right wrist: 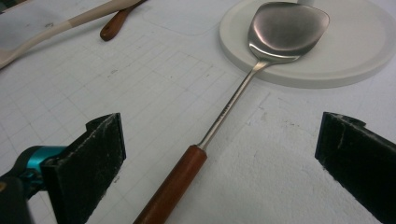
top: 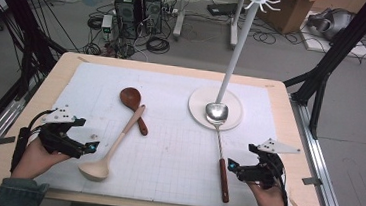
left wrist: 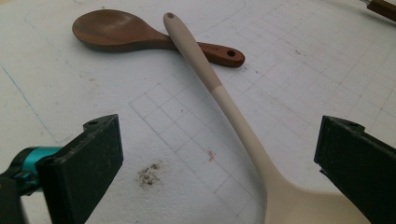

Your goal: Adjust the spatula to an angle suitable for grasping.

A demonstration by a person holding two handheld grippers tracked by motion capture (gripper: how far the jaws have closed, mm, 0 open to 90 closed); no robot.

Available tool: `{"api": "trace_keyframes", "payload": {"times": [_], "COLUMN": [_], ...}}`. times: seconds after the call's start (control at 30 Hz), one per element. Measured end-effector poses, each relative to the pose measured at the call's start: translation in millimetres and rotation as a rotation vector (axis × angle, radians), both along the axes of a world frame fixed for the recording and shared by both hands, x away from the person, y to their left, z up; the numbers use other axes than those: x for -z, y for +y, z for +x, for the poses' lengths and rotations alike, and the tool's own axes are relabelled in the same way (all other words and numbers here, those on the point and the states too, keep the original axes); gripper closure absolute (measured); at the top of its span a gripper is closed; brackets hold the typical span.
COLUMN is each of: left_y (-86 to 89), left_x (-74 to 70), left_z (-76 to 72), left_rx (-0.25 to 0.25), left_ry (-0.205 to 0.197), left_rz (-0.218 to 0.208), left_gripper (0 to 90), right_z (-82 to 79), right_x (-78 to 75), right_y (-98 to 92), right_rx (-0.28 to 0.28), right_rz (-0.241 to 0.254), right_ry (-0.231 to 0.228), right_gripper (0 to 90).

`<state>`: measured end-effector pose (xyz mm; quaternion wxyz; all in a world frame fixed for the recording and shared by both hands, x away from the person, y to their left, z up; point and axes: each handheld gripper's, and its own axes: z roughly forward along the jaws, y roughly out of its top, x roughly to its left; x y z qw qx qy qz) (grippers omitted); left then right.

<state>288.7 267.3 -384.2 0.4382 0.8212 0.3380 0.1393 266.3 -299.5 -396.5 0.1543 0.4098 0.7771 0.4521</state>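
light: bright, even, diffuse | shadows: faint, soft | glare: dull sheen on metal spatula (right wrist: 287, 30) bowl at 12 o'clock | focus: gripper views soft near jaws, high view slightly grainy

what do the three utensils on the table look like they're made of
Dark brown spoon: looks like wood, smooth, with a faint sheen on the bowl.
Cream ladle: matte and even in colour, two-tone handle; probably silicone or plastic, can't tell which.
Metal spatula: shiny steel-like blade and shaft that reflect light, with a reddish-brown, likely wooden, grip.
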Motion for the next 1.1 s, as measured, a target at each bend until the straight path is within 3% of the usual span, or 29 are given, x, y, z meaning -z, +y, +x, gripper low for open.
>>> {"api": "trace_keyframes", "payload": {"times": [0.43,1.1], "left_y": [1.2,-1.0], "left_x": [-0.5,-0.6], "left_z": [-0.2,-1.3], "left_rx": [-0.003,0.004], "left_ry": [-0.005,-0.008], "left_rz": [-0.007,-0.009], "left_gripper": [1.7,1.8], "right_z": [0.1,8.8], "right_x": [0.9,-3.0], "right_y": [-0.2,6.2], "right_rx": [0.004,-0.021], "right_rz": [0.023,0.016], "right_ry": [0.010,0.016], "right_gripper": [0.5,0.5]}}
